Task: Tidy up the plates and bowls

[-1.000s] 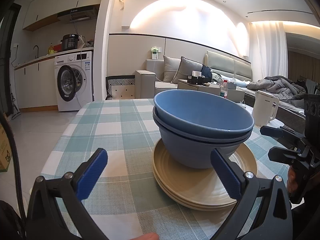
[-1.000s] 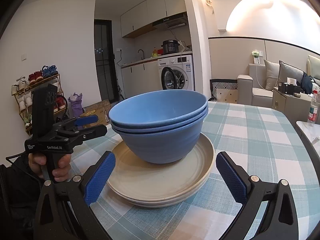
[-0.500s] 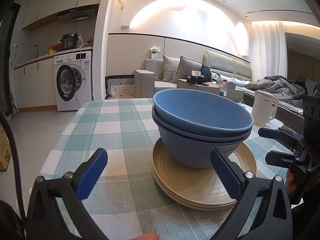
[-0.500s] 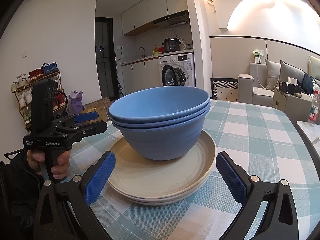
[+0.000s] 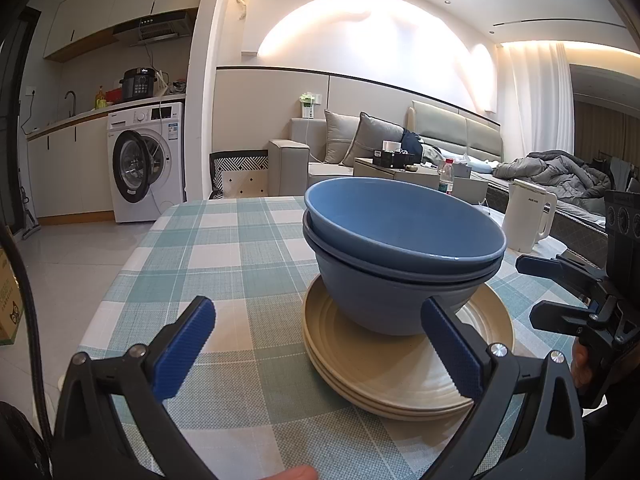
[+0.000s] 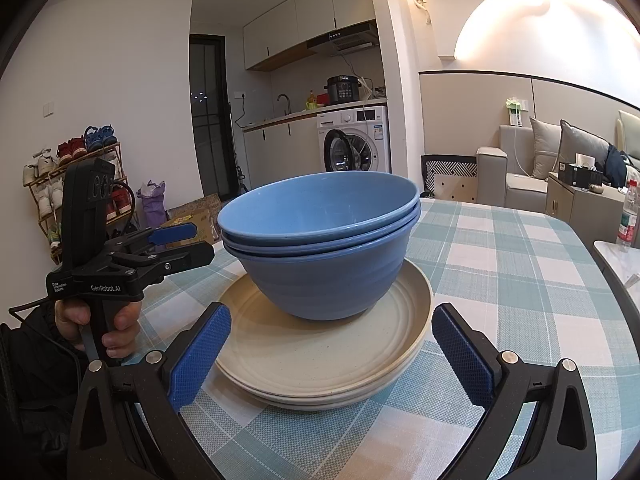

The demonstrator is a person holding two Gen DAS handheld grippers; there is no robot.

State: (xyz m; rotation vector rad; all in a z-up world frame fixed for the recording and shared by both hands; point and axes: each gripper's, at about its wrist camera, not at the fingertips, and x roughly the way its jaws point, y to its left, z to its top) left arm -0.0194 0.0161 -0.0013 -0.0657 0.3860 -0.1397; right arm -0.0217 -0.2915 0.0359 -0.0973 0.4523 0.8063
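Left wrist view: left gripper point(image 5: 320, 344) jaws wide apart, holding nothing, low in frame. Blue bowls point(image 5: 404, 248), nested, sit right of centre on a stack of cream plates point(image 5: 360, 364); the right blue pad overlaps the plates' near edge in the picture, contact unclear. All on a checked tablecloth point(image 5: 224, 264). White kettle point(image 5: 528, 220) at right, behind the bowls. Right gripper point(image 5: 536, 292) at right edge, jaws parted, empty.

Right wrist view: right gripper jaws spread, empty, flanking the plates' point(image 6: 320, 356) near rim. Bowls point(image 6: 324, 248) at centre on the plates. Left gripper point(image 6: 188, 244) at left, held by a hand point(image 6: 100, 324), jaws parted.
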